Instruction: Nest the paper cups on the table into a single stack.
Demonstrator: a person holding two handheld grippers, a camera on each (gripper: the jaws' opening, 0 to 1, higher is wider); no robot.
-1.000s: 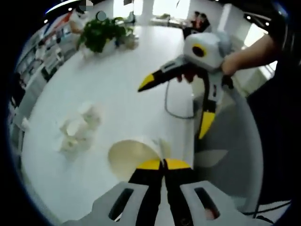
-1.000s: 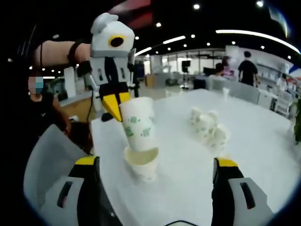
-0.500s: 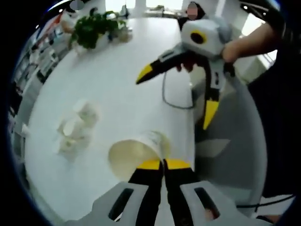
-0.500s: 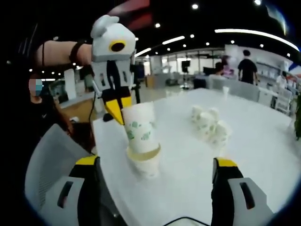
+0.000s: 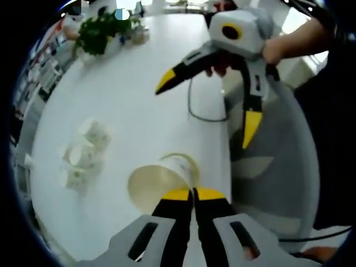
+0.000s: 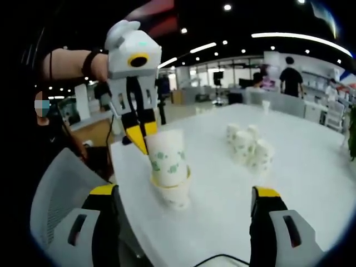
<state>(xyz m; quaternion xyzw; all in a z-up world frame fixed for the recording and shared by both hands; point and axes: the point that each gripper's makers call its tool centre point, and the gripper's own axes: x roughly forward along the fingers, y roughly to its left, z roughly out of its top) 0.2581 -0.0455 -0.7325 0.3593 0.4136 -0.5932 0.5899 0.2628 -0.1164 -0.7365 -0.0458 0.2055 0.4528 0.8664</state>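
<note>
- Now we hold the top cup (image 6: 167,157) by its rim with the left gripper (image 6: 140,136), fingers clamped on it, part-way down inside the base cup (image 6: 173,194) near the worktop (image 6: 289,183) corner.
- The top cup tilts a little off the base cup's upright axis; we judge the next push must go straight down that axis.
- Our right gripper (image 6: 183,207) stands just before the pair, fingers wide apart.
- The loose cups (image 6: 247,146) lie further in, nearer the right gripper.
</note>
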